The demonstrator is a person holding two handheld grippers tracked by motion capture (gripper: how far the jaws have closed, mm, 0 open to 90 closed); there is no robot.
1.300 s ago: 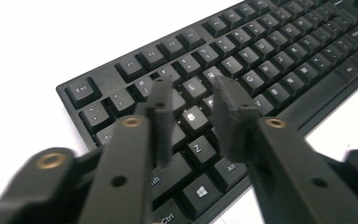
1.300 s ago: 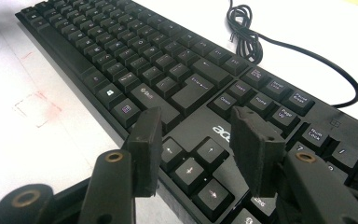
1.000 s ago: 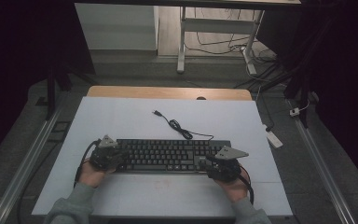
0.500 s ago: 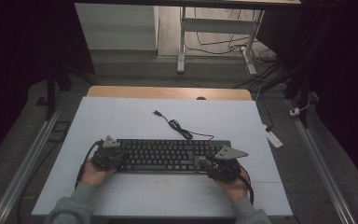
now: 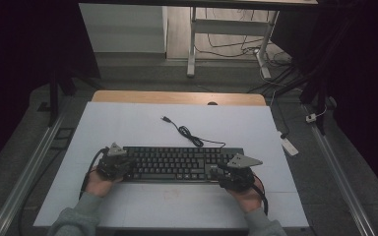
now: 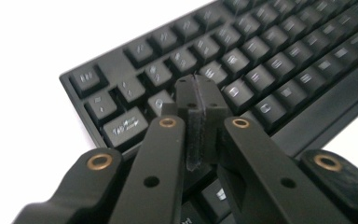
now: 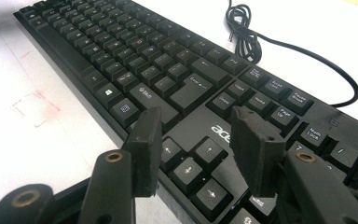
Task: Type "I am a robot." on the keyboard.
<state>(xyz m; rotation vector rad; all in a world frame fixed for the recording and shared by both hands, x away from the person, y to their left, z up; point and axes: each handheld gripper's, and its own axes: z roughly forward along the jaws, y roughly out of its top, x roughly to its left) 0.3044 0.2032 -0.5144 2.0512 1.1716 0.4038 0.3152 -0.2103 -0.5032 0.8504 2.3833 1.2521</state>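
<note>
On the white table (image 5: 128, 128), your left gripper (image 6: 196, 91) is closed and empty on the keyboard (image 5: 177, 162), the right gripper (image 7: 196, 135) gaping, holding nothing — press off-centre and you'll hit neighbouring keys.

Matt black plastic keyboard (image 5: 177, 163) lies on a smooth white table (image 5: 128, 123) with wooden edge.

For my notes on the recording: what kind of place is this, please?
Probably a lab or workshop recording station, not a home. A white-covered table stands between metal rails, loose cables lie on the floor beyond, and only a keyboard lies on the table.
</note>
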